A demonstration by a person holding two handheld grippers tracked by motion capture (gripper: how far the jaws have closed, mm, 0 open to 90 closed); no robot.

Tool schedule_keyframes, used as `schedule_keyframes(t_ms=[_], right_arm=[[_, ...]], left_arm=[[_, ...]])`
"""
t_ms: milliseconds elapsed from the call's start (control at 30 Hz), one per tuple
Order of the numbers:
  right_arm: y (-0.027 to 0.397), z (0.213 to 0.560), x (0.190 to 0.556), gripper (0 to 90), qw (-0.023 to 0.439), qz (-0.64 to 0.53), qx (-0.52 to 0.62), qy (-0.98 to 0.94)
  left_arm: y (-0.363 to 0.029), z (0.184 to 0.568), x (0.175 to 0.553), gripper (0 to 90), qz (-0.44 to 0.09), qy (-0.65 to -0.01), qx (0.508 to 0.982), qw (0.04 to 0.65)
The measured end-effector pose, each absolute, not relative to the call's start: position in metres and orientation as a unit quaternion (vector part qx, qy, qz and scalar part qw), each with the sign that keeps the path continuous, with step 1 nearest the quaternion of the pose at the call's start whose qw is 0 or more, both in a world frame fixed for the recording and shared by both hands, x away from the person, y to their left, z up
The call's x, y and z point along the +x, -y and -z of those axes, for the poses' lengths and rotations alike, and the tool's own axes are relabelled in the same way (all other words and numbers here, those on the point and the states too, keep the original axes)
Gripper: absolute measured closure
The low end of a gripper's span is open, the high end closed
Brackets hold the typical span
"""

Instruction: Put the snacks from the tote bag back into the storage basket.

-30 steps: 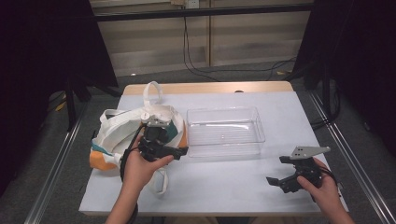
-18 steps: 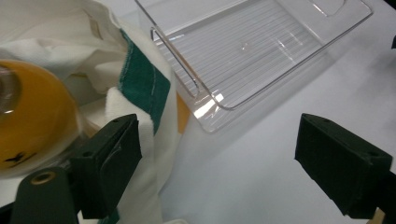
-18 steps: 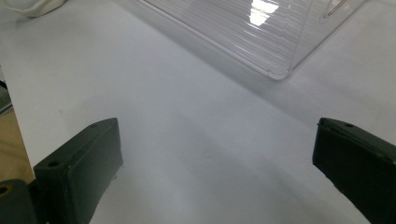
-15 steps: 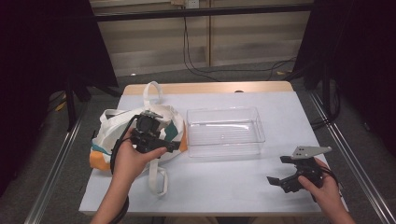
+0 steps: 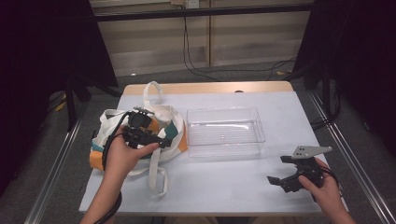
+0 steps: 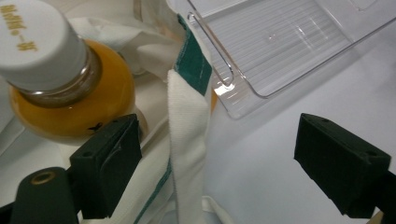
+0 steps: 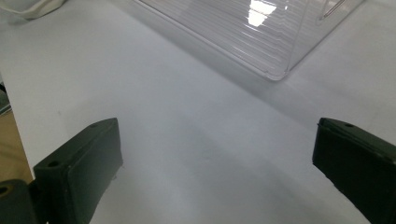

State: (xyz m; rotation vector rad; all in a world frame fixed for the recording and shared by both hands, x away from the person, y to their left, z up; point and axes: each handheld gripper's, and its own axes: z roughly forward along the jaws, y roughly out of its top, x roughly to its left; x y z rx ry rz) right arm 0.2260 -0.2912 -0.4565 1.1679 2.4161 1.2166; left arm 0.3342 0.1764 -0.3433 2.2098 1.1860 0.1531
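Where the white rectangular table [image 5: 224,186] stands on grey floor among dark curtains, we note a clear ribbed plastic tray [image 5: 225,130] holding nothing. Beside it lies a cream canvas tote bag with green and orange trim [image 5: 168,128]; inside sits an orange-filled bottle with white cap [image 6: 60,79], gold lettering possibly illegible. Left gripper [image 6: 233,154] wide over the bag; right gripper [image 7: 219,172] wide, bare.

left gripper [image 5: 164,143]: mine, black body, black cable looping off it
right gripper [image 5: 276,180]: black, grey three-cornered plate on top
pads [image 6: 108,154]: black blocks
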Motion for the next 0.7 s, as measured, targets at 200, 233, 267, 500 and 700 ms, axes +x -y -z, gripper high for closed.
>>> schedule_keyframes(t_ms=[200,233,267,500,700], right_arm=[[0.291,0.457,0.226,1.0,0.096,-0.409,0.392,-0.818],[0.291,0.456,0.226,1.1,0.096,-0.410,0.392,-0.818],[0.291,0.456,0.226,1.1,0.098,-0.409,0.392,-0.818],[0.290,0.456,0.225,1.1,0.103,-0.405,0.390,-0.821],[0.289,0.455,0.225,1.1,0.103,-0.405,0.387,-0.822]], left_arm=[[-0.179,0.345,0.339,14.3,-0.058,-0.455,0.838,0.294],[-0.179,0.345,0.339,14.3,-0.058,-0.455,0.838,0.294],[-0.179,0.345,0.340,14.3,-0.059,-0.457,0.839,0.290],[-0.181,0.345,0.350,14.4,-0.055,-0.466,0.839,0.274],[-0.182,0.340,0.351,14.1,-0.057,-0.469,0.842,0.262]])
